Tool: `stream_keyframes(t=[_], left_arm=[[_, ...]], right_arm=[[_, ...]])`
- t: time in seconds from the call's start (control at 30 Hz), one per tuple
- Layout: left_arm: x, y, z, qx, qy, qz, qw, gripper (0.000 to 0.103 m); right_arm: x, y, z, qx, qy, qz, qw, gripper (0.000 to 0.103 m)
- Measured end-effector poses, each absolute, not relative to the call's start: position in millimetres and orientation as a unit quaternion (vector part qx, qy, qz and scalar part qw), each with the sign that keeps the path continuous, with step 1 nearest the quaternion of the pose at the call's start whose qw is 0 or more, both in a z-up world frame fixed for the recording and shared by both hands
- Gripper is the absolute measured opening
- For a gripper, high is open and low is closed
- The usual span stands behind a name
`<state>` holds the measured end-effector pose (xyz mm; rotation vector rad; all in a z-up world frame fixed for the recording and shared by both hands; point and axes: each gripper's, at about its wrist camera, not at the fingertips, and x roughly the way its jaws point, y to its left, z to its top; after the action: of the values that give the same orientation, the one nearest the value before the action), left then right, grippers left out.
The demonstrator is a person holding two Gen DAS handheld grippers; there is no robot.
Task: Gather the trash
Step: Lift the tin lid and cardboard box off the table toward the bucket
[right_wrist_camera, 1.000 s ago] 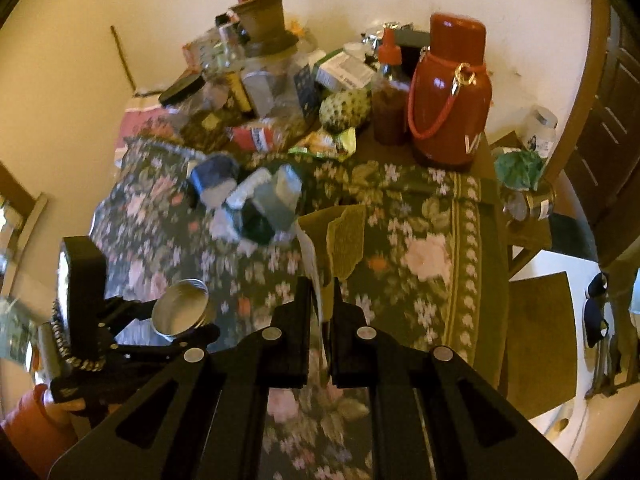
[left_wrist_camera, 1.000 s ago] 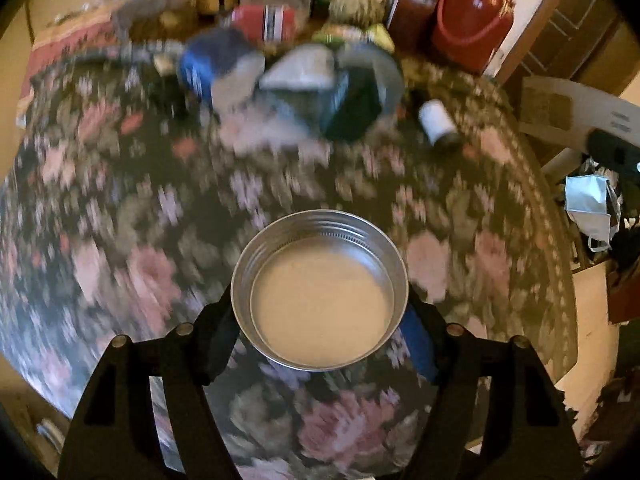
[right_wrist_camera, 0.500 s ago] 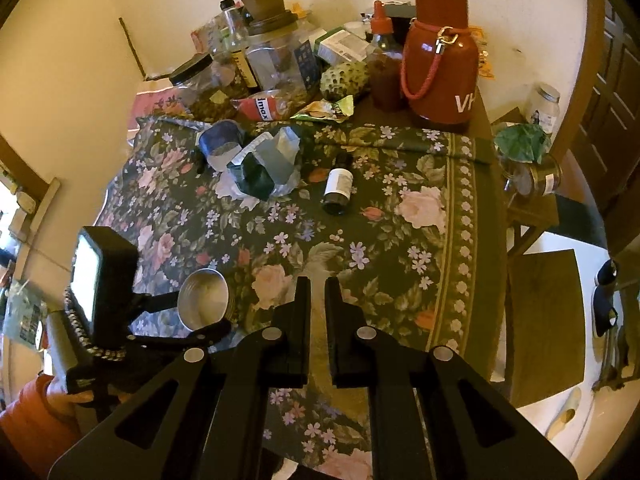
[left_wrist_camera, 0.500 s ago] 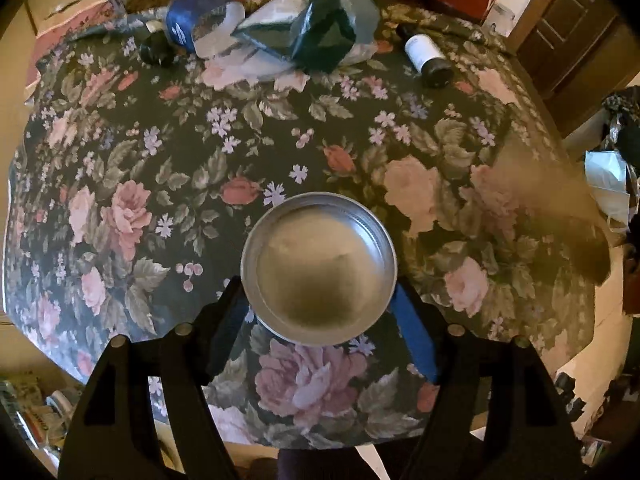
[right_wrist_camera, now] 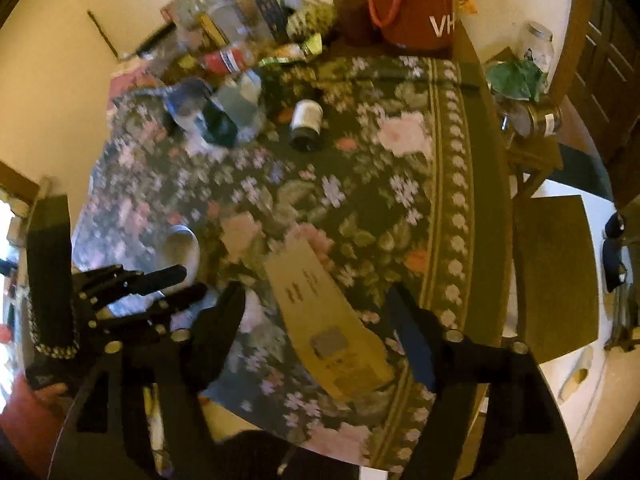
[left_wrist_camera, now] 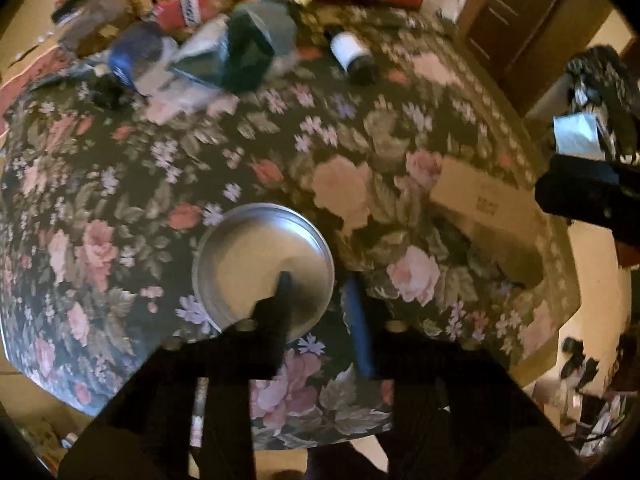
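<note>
- Two grippers over the floral tablecloth (right_wrist_camera: 360, 184); both views are motion-blurred.
- Left gripper (left_wrist_camera: 318, 280): jaws narrow and closing. We see its left finger overlapping the inside of the metal lid (left_wrist_camera: 248, 256) and its blue-padded right finger just outside the rim, with a strip of cloth showing between pad and rim. So the near rim sits between the jaws, with no squeeze on it that we can see.
- The lid sits open side up over the cloth near the table's front edge. We can't tell if it rests flat.
- Right gripper (right_wrist_camera: 316, 328): jaws wide and opening. The cardboard piece (right_wrist_camera: 312, 280) lies flat on the cloth between the fingers, and neither pad touches it.
- The cardboard is to the right of the lid, close to the cloth's border stripe and well apart from the lid.
- Far side of the table: crumpled wrappers (right_wrist_camera: 224, 116) in a heap, with a small dark bottle (right_wrist_camera: 306, 120) on its side just beside them.
- A red jug (right_wrist_camera: 416, 4) stands at the back among jars and boxes.
</note>
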<state>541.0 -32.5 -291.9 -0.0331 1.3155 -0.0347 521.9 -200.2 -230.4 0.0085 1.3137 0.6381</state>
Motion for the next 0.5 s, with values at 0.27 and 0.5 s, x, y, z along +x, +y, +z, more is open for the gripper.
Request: stream_keyframes(t=[0.27, 0.5], left_arm=[[544, -30, -297, -0.043, 0.6, -0.007, 0.799, 0.009], [542, -17, -294, -0.098, 0.591, -0.019, 0.801, 0.002]], right_arm=[[510, -180, -263, -0.106, 0.612, 0.292, 0.727, 0.063], [507, -171, -269, -0.09, 0.606, 0.287, 0.736, 0.037]])
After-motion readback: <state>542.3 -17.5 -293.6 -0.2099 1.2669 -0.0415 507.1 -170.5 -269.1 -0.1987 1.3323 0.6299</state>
